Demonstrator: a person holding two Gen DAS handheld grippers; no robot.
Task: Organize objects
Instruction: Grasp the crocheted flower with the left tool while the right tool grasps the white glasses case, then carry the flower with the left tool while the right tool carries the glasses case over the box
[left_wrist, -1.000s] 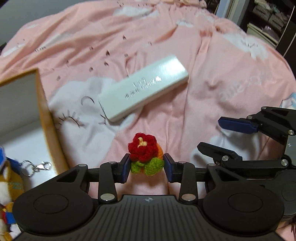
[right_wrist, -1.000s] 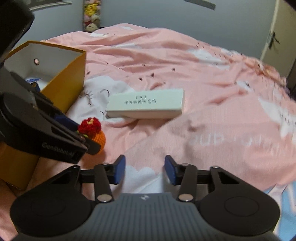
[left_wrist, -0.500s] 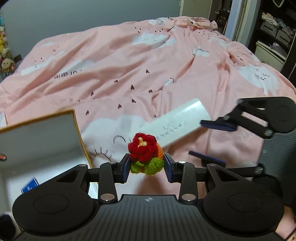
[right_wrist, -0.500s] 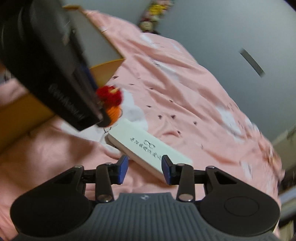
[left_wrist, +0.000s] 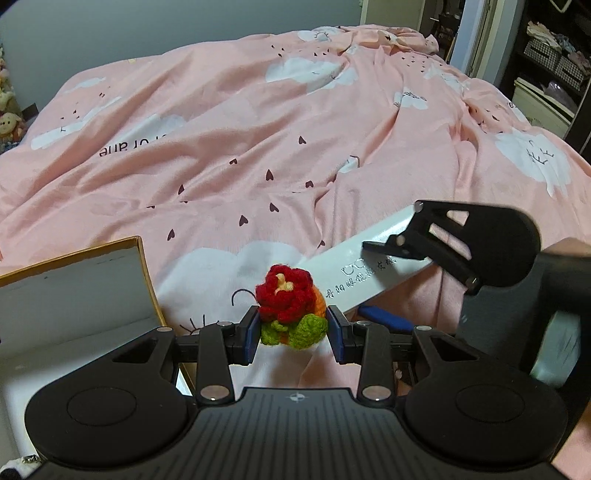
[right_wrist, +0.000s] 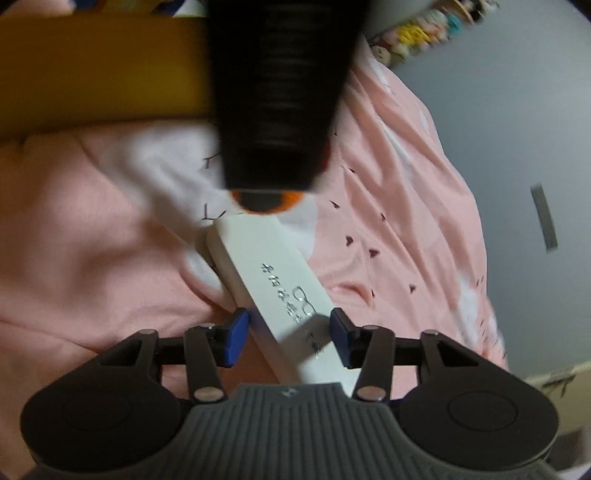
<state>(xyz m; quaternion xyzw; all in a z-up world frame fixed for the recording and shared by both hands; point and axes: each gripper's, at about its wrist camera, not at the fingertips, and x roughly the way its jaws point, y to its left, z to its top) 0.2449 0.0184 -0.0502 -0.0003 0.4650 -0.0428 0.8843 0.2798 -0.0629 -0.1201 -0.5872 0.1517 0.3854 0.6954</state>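
Observation:
My left gripper (left_wrist: 291, 334) is shut on a crocheted flower toy (left_wrist: 290, 308), red on top, green and orange below, and holds it above the bed beside the yellow box (left_wrist: 85, 291). A long white glasses case (right_wrist: 280, 295) lies on the pink bedspread. My right gripper (right_wrist: 286, 339) is open, its blue pads either side of the case's near end. In the left wrist view the right gripper (left_wrist: 384, 282) straddles the white case (left_wrist: 369, 266). The toy's orange underside (right_wrist: 291, 199) shows below the blurred left gripper body in the right wrist view.
The pink cloud-print bedspread (left_wrist: 258, 129) covers the bed. The yellow box wall (right_wrist: 99, 70) is at the upper left in the right wrist view. Shelves with baskets (left_wrist: 546, 62) stand far right. Plush toys (right_wrist: 417, 33) line the wall.
My left gripper has lifted the flower toy off the bed toward the box. My right gripper has swung over and dropped around the white case's end.

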